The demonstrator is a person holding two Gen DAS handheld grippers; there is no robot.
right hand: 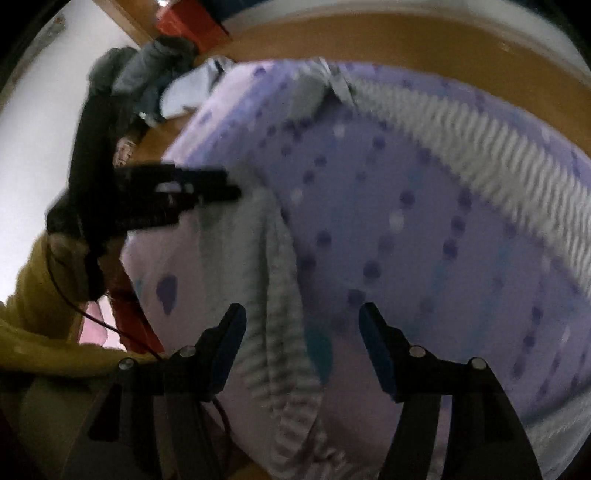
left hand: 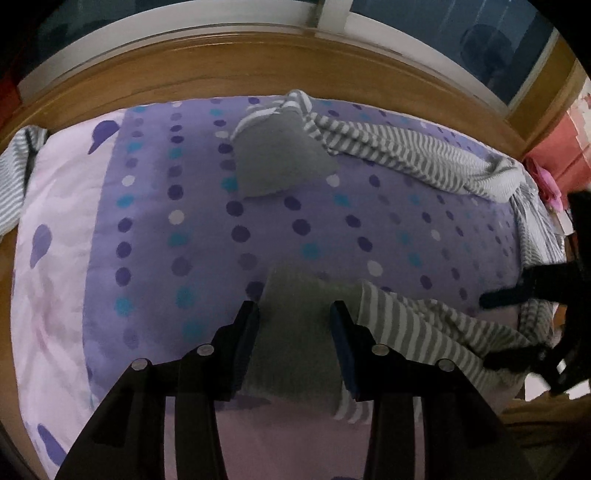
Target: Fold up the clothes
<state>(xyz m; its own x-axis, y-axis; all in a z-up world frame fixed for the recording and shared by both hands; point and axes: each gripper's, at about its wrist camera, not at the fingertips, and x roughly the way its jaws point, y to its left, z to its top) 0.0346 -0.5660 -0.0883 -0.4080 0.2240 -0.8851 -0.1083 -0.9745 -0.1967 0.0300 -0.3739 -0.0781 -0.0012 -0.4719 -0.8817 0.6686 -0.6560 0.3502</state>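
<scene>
A grey-and-white striped garment (left hand: pixel 424 158) lies strung across a purple dotted bedsheet (left hand: pixel 177 229). One plain grey cuff (left hand: pixel 280 158) rests near the far side of the bed. The other grey cuff (left hand: pixel 295 362) sits between the pads of my left gripper (left hand: pixel 295 325), which is shut on it. In the right wrist view the striped cloth (right hand: pixel 273 295) drapes down from the left gripper (right hand: pixel 232 186). My right gripper (right hand: pixel 301 321) hangs open over the bed; the striped cloth passes under its left finger (right hand: pixel 231 332), untouched. It also shows blurred at the left wrist view's right edge.
A wooden bed frame (left hand: pixel 258 62) curves round the far side, with a window (left hand: pixel 461 33) behind. A heap of grey-blue clothes (right hand: pixel 155 74) lies off the bed's corner. A yellow sleeve (right hand: pixel 37 317) is at the left. Pink things (left hand: pixel 550 184) sit at the right.
</scene>
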